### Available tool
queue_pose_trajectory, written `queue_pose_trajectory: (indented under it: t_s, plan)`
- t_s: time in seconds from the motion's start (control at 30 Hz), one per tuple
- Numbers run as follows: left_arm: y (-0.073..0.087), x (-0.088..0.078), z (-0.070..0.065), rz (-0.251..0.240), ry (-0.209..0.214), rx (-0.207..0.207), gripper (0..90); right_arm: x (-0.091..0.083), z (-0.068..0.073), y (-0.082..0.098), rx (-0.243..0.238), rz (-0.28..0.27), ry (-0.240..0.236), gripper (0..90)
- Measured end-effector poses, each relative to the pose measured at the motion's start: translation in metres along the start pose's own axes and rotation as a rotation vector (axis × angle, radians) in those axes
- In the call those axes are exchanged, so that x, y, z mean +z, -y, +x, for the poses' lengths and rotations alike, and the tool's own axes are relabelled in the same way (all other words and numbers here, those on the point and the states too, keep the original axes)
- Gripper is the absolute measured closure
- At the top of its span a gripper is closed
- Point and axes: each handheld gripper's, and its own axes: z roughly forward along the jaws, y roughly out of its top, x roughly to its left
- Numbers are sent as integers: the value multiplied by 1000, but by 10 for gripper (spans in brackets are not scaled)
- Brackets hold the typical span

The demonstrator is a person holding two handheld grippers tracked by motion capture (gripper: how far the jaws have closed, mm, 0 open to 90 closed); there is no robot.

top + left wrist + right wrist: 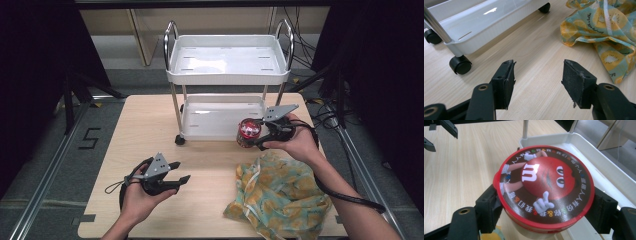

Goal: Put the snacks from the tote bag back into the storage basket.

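Observation:
A round candy tub (546,187) with a red lid showing a red M&M character is gripped between the jaws of my right gripper (546,207), which is shut on its sides. In the high view the tub (248,131) hangs at the front right corner of the white cart's lower tray (220,131), with the right gripper (261,135) beside it. My left gripper (181,172) rests low over the table at the front left, open and holding nothing; in its own view the left gripper (537,80) has bare wood between its wide-apart pads.
A small white two-tier cart (227,75) on black castors stands at the table's far middle. A crumpled fruit-print cloth bag (280,192) lies at the front right, also seen as the bag (604,32) from the left gripper. Cables trail off the right edge.

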Motion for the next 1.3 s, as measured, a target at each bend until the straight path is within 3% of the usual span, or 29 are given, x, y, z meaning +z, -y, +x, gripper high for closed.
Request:
queue_pose_trajectory:
  t_s: [0.1, 0.2, 0.23, 0.33, 0.37, 0.43, 0.47, 0.53, 0.6, 0.67, 0.83, 0.87, 0.9, 1.0, 1.13, 1.23, 1.3]
  plan:
    - [0, 1, -1, 0, -2, -11, 425, 2, 0, -1, 14, 12, -2, 263]
    - [0, 1, 1, 0, 9, 12, 425, 5, -2, -1, -7, 6, -3, 262]
    - [0, 1, 0, 0, 5, -5, 425, 6, -3, -2, -12, 2, -3, 262]
    - [0, 1, 0, 0, 5, -4, 425, 7, -2, -2, 5, 8, 1, 263]
    - [0, 1, 1, 1, 6, 6, 425, 8, -4, -2, -15, 8, 3, 262]
    - [0, 2, 1, 0, 5, 10, 425, 9, -3, -3, 5, 4, 4, 262]
    - [0, 2, 1, -1, 4, 10, 425, 10, -6, -3, -33, 2, -6, 262]
    - [0, 2, 1, -1, 4, 10, 426, 11, -5, -3, 2, 12, 1, 263]
    - [1, 2, -1, -2, 2, -19, 426, 12, -6, -3, -2, 9, 4, 262]
    - [0, 2, 1, -4, 3, 12, 426, 14, -6, -3, 10, 12, 5, 263]
    - [1, 2, 1, -5, 2, 7, 426, 18, -8, -4, 5, 12, 7, 262]
    - [1, 3, -1, -4, 0, -20, 426, 18, -8, -4, 17, 13, 7, 262]
    - [1, 3, -1, -4, 1, -20, 426, 19, -7, -5, 35, 25, 1, 262]
    - [1, 3, -1, -3, 1, -19, 426, 21, -10, -5, 18, 14, 13, 262]
    - [1, 3, -1, -4, 0, -18, 426, 24, -10, -6, 30, 27, 3, 262]
    - [1, 3, 0, 2, -1, -14, 426, 26, -12, -6, 1, 18, 7, 263]
    - [1, 3, 0, 1, 0, -14, 426, 28, -11, -6, 26, 28, -10, 263]
